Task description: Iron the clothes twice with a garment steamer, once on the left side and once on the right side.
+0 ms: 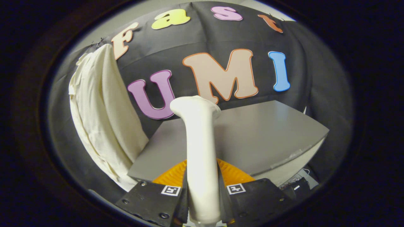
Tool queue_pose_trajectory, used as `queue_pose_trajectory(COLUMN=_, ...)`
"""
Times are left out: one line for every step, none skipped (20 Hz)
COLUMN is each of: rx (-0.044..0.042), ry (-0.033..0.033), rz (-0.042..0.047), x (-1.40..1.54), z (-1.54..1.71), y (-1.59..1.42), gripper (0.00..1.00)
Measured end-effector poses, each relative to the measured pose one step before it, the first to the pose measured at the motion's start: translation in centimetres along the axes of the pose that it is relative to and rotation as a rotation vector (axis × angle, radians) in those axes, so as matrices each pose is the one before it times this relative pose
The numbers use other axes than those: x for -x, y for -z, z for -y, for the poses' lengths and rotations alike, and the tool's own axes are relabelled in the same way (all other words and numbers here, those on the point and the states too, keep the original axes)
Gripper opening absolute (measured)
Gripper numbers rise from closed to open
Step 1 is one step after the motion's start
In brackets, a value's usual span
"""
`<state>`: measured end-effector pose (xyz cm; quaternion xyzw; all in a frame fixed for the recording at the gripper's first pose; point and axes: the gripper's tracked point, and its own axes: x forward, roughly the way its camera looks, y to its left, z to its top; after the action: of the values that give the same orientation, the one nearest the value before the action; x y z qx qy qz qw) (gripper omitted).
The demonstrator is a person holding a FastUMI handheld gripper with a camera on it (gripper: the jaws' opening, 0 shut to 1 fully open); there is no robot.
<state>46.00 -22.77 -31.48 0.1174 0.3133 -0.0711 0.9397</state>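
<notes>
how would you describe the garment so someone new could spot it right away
Start at the grey table in front of the black cloth wall. Beyond the table's edge, off to the side of the gripper shut on the white steamer, hangs the cream garment, the only pale, creased fabric draped against the wall.

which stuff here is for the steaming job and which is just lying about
For the job:
- steamer, upright, clamped between the fingers of the gripper
- cream garment, hanging on the booth wall, beyond the fingers and to their left

Lying about:
- orange plate, under the steamer
- grey table
</notes>
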Motion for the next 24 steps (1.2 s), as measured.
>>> queue_pose_trajectory(rx=-0.00385, ry=0.00142, rz=0.00297, x=1.643, z=-1.472, y=0.486, gripper=0.39)
queue_pose_trajectory(rx=0.00313, ry=0.00015, rz=0.00452, x=1.536, z=-1.517, y=0.517, gripper=0.39)
queue_pose_trajectory(rx=0.00718, ry=-0.00197, rz=-0.00283, x=1.618, z=-1.696, y=0.657, gripper=0.39)
queue_pose_trajectory(rx=0.00382, ry=-0.00401, rz=0.00318, x=1.644, z=-1.729, y=0.461, gripper=0.39)
queue_pose_trajectory(rx=0.0059, ry=-0.00696, rz=0.00668, x=1.812, z=-1.807, y=0.485, gripper=0.39)
queue_pose_trajectory(rx=0.00679, ry=-0.01087, rz=0.01052, x=1.736, z=-1.883, y=0.457, gripper=0.39)
queue_pose_trajectory(rx=0.00654, ry=-0.01536, rz=0.01542, x=1.617, z=-1.944, y=0.235, gripper=0.39)
queue_pose_trajectory(rx=0.01112, ry=-0.01584, rz=0.01022, x=1.45, z=-1.914, y=0.226, gripper=0.39)
queue_pose_trajectory(rx=0.00525, ry=-0.01516, rz=0.01008, x=1.179, z=-1.759, y=0.402, gripper=0.39)
queue_pose_trajectory(rx=0.00408, ry=-0.01895, rz=0.00144, x=0.967, z=-1.703, y=0.296, gripper=0.39)
queue_pose_trajectory(rx=0.00635, ry=-0.01716, rz=0.00987, x=0.85, z=-1.721, y=0.265, gripper=0.39)
queue_pose_trajectory(rx=0.00933, ry=-0.00714, rz=0.00202, x=0.796, z=-1.427, y=0.327, gripper=0.39)
queue_pose_trajectory(rx=0.00888, ry=-0.00396, rz=0.00316, x=0.688, z=-1.142, y=0.145, gripper=0.39)
queue_pose_trajectory(rx=0.00787, ry=-0.00989, rz=0.00745, x=0.577, z=-1.358, y=0.095, gripper=0.39)
queue_pose_trajectory(rx=0.00561, ry=-0.00997, rz=0.00044, x=0.408, z=-1.149, y=0.153, gripper=0.39)
queue_pose_trajectory(rx=0.0006, ry=-0.00631, rz=0.00441, x=0.333, z=-0.873, y=0.002, gripper=0.39)
queue_pose_trajectory(rx=0.00091, ry=-0.00618, rz=0.00254, x=0.276, z=-0.972, y=-0.101, gripper=0.39)
queue_pose_trajectory(rx=-0.00017, ry=-0.00823, rz=0.00447, x=0.125, z=-1.026, y=-0.206, gripper=0.39)
queue_pose_trajectory(rx=0.00121, ry=-0.01183, rz=0.00863, x=0.06, z=-1.007, y=-0.421, gripper=0.39)
queue_pose_trajectory(rx=0.00485, ry=-0.0128, rz=0.003, x=-0.074, z=-1.133, y=-0.296, gripper=0.39)
queue_pose_trajectory(rx=0.00462, ry=-0.01618, rz=0.00661, x=-0.422, z=-1.275, y=-0.494, gripper=0.39)
queue_pose_trajectory(rx=0.00426, ry=-0.01591, rz=0.00467, x=-0.491, z=-1.045, y=-0.382, gripper=0.39)
queue_pose_trajectory(rx=0.00678, ry=-0.02039, rz=0.0053, x=-0.794, z=-1.254, y=-0.51, gripper=0.39)
queue_pose_trajectory(rx=0.00584, ry=-0.02208, rz=0.00384, x=-0.9, z=-1.323, y=-0.286, gripper=0.39)
